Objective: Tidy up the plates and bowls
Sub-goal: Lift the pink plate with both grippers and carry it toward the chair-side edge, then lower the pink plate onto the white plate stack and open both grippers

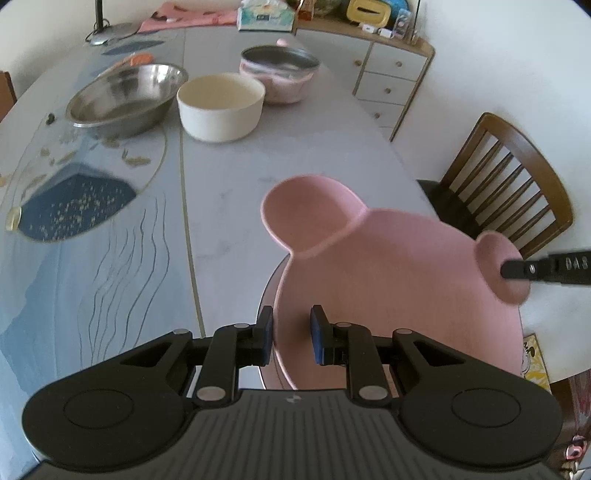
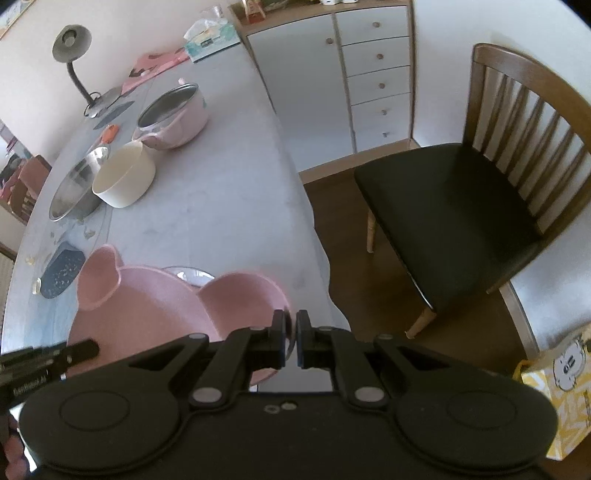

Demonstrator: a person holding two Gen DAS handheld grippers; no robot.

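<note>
A pink bear-shaped plate (image 1: 388, 280) with two round ears hangs tilted over the table's near right edge, held from both sides. My left gripper (image 1: 291, 326) is shut on its near rim, which runs between the blue pads. My right gripper (image 2: 291, 330) is shut on the rim of the right ear (image 2: 243, 299); one of its fingers (image 1: 517, 271) shows on that ear in the left wrist view. A clear glass plate (image 2: 188, 275) peeks out from under the pink plate. Farther up the table stand a steel bowl (image 1: 125, 98), a cream bowl (image 1: 221, 105) and a pink pot (image 1: 279, 72).
The marble-look table (image 1: 229, 206) has a blue patterned mat (image 1: 74, 210) at the left. A wooden chair (image 2: 454, 206) stands close to the table's right edge, with a white drawer cabinet (image 2: 373, 74) behind it. A desk lamp (image 2: 72, 48) and a tissue box (image 1: 266, 16) are at the far end.
</note>
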